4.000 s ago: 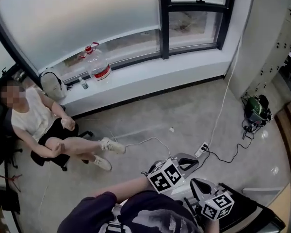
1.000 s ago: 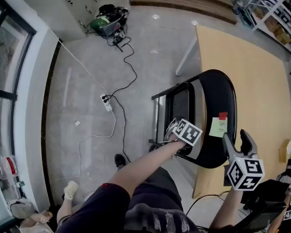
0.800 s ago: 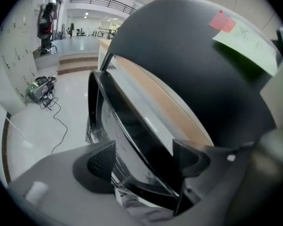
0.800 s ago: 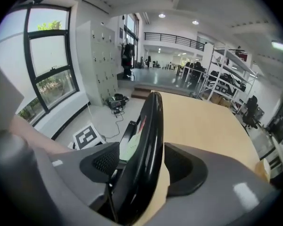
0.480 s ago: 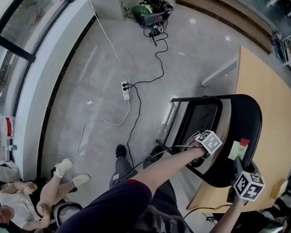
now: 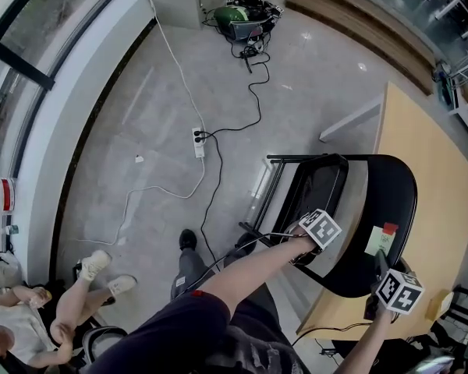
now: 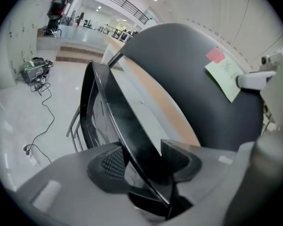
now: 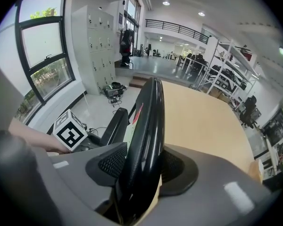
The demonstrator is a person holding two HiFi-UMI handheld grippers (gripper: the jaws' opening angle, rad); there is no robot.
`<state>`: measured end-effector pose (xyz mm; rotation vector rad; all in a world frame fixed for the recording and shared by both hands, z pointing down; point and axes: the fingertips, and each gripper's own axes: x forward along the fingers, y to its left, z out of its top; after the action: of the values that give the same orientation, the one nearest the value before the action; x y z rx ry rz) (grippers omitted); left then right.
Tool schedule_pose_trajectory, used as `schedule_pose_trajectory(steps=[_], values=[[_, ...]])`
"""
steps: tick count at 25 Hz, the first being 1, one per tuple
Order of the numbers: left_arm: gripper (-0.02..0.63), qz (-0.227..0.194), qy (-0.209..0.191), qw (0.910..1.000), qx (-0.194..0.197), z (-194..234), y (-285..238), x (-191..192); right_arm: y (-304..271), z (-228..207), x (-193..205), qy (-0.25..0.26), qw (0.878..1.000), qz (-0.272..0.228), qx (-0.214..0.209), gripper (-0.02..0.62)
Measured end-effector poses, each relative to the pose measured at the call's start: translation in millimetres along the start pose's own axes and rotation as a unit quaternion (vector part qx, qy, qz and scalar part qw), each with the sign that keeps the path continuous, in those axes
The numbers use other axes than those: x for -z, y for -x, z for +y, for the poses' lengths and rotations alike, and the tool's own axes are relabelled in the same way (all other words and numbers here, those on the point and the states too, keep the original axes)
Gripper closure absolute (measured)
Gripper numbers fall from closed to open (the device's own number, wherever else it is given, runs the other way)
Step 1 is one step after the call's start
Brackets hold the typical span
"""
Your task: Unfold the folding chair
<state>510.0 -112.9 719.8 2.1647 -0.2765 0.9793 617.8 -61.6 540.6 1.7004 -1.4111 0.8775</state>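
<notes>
A black folding chair leans folded against the wooden table [image 6: 433, 154]. A yellow-green note [image 6: 378, 240] with a red tab is stuck on its backrest [image 6: 386, 197]. The seat [image 6: 320, 185] stands nearly upright in front of the backrest. My left gripper [image 6: 303, 249] is at the seat's near edge. In the left gripper view its jaws [image 7: 141, 166] are closing, with the seat's edge [image 7: 115, 107] pinched between the pads. My right gripper [image 6: 379, 262] grips the backrest's near rim. Its jaws [image 8: 139, 166] are still closing a little on the rim [image 8: 148, 117].
A white power strip [image 6: 197, 142] and its cables trail across the grey floor to a green machine [image 6: 238, 12] at the back. A person [image 6: 31, 318] sits at the lower left by the window wall. Shelving stands beyond the table [image 8: 198, 112].
The right gripper has come down onto the backrest's rim, where its jaws have narrowed. The left gripper stays at the seat's edge. The head view has swung round slightly.
</notes>
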Motion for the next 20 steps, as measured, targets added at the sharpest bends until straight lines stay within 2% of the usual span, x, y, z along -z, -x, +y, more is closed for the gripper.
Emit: schedule_pose_trajectory(steps=[4, 10, 20], values=[[0.400, -0.020, 0.055, 0.9982, 0.008, 25.5, 28.5, 15.2, -1.7, 5.2, -1.5, -0.007, 1.000, 0.002, -0.006, 0.399], [0.423, -0.057, 0.134, 0.9891, 0.021, 76.3, 78.5, 40.4, -9.8, 15.6, -0.3, -0.025, 0.999, 0.012, -0.022, 0.397], [0.420, -0.090, 0.191, 0.9772, 0.021, 140.2, 124.6, 76.7, -19.1, 40.7, 1.5, -0.038, 0.998, 0.019, -0.037, 0.399]])
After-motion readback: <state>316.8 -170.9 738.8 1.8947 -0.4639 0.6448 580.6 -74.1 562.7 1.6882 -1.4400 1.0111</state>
